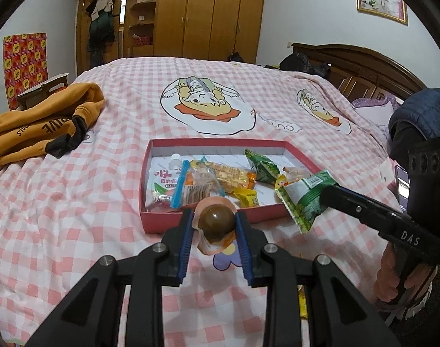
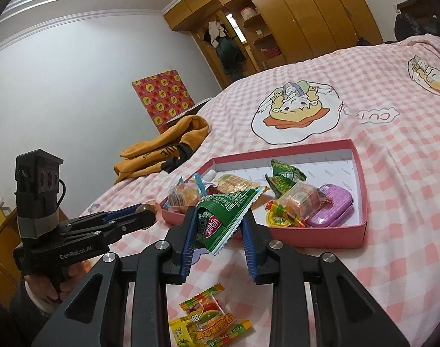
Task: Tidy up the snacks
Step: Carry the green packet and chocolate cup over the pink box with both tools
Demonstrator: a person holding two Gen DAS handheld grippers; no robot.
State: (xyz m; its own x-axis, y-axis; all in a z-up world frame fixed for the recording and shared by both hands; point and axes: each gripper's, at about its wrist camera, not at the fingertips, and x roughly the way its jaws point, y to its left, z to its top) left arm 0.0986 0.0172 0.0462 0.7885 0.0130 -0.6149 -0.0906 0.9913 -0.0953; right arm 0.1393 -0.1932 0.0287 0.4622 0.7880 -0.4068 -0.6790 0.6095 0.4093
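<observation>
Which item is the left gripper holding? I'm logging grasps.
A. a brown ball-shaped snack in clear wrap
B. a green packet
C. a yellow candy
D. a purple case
A: the left gripper is shut on the brown ball-shaped snack; the right gripper holds the green packet.

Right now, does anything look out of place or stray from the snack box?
Yes. One yellow snack packet lies on the bedspread, outside the pink box, below the right hand-held gripper. An orange sweatshirt also sits crumpled on the bed.
</observation>
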